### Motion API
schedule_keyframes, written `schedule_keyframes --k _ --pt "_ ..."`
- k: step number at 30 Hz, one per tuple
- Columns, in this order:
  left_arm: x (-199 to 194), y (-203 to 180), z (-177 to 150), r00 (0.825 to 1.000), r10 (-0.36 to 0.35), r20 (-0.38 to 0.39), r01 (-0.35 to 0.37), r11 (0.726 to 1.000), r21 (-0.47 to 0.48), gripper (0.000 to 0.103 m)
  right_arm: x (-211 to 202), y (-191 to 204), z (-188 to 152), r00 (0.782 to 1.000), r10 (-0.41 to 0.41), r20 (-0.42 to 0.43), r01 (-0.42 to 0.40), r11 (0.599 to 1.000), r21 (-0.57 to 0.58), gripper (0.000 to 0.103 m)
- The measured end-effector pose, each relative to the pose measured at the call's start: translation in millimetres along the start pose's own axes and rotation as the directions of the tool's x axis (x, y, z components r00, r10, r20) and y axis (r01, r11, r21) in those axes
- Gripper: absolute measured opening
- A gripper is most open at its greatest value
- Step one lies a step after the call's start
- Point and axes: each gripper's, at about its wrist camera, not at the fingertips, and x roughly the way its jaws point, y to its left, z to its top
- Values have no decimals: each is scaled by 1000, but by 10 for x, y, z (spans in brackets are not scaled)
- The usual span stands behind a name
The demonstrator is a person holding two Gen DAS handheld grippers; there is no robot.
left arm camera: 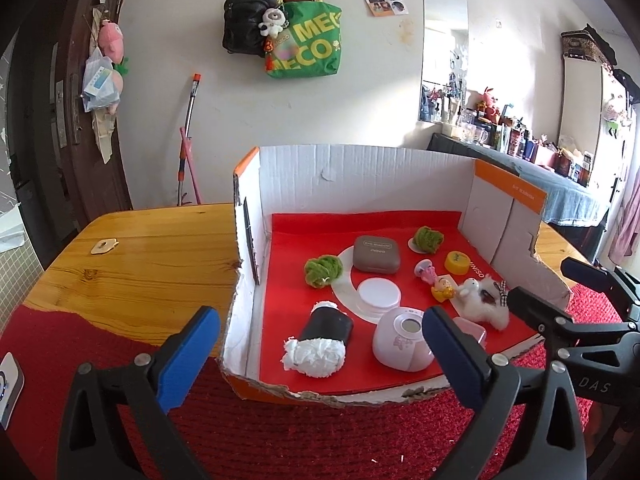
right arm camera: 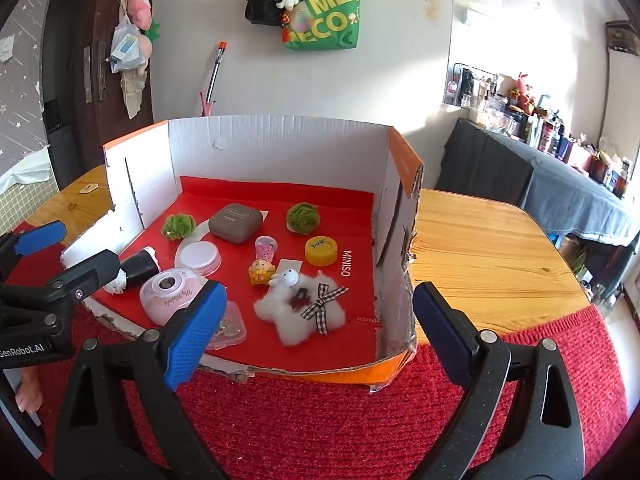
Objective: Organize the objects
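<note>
light: bright daylight from right | glare: sunlit wall patches | focus: sharp | edges: fisheye bending, dark corners

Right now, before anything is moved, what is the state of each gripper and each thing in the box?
left gripper: open, empty
right gripper: open, empty
cardboard box: open top, front edge torn
brown case: lid closed
black roll: lying on its side
pink device: resting upright
white plush: lying flat

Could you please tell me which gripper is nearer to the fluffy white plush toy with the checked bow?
The right gripper: the fluffy white plush toy lies just ahead between its fingers. The left gripper sits further left, facing the pink dome.
</note>
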Motion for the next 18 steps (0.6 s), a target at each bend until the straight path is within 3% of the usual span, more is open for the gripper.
schedule_keyframes --k 18 --pt "14 3 -8 1000 -12 -4 12 1000 1 103 29 -43 -10 1000 -6 -8 6 1000 19 98"
